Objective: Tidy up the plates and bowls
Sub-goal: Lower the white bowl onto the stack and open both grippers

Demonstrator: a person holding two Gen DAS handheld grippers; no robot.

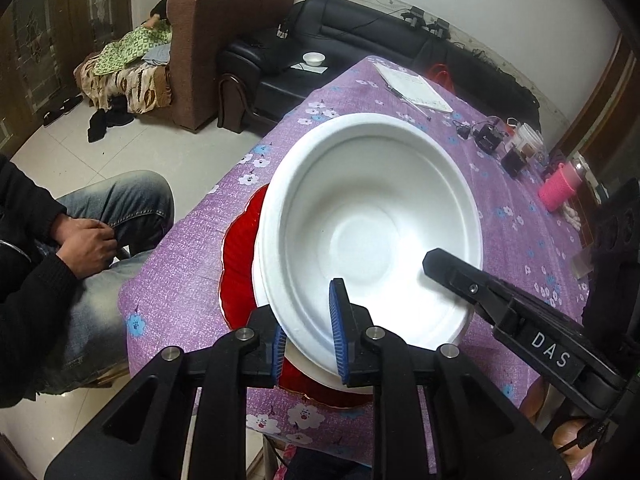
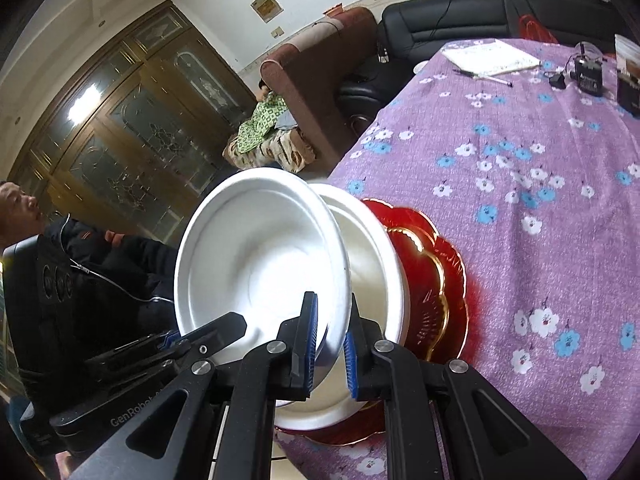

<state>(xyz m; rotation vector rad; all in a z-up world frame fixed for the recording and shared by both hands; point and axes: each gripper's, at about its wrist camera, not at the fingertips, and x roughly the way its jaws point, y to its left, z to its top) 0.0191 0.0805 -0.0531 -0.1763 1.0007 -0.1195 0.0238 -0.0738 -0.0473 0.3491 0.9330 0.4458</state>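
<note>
While the left gripper [image 1: 308,338] straddles the near rim of a white foam bowl [image 1: 372,216] with its jaws slackened, that bowl hangs tilted over a red plate [image 1: 236,256] on the purple-clothed desk [image 1: 500,216]. From the right wrist, the right gripper [image 2: 330,344] clamps the bowl's rim above a second white bowl [image 2: 376,264] nested on the red plate.

The right tongs [image 2: 330,344] pinch the rim of a tilted white bowl [image 2: 256,256] (blue pads either side); at three o'clock, another white bowl [image 2: 376,264] sits on red plates [image 2: 444,280] atop the floral-clothed counter [image 2: 520,160].
</note>
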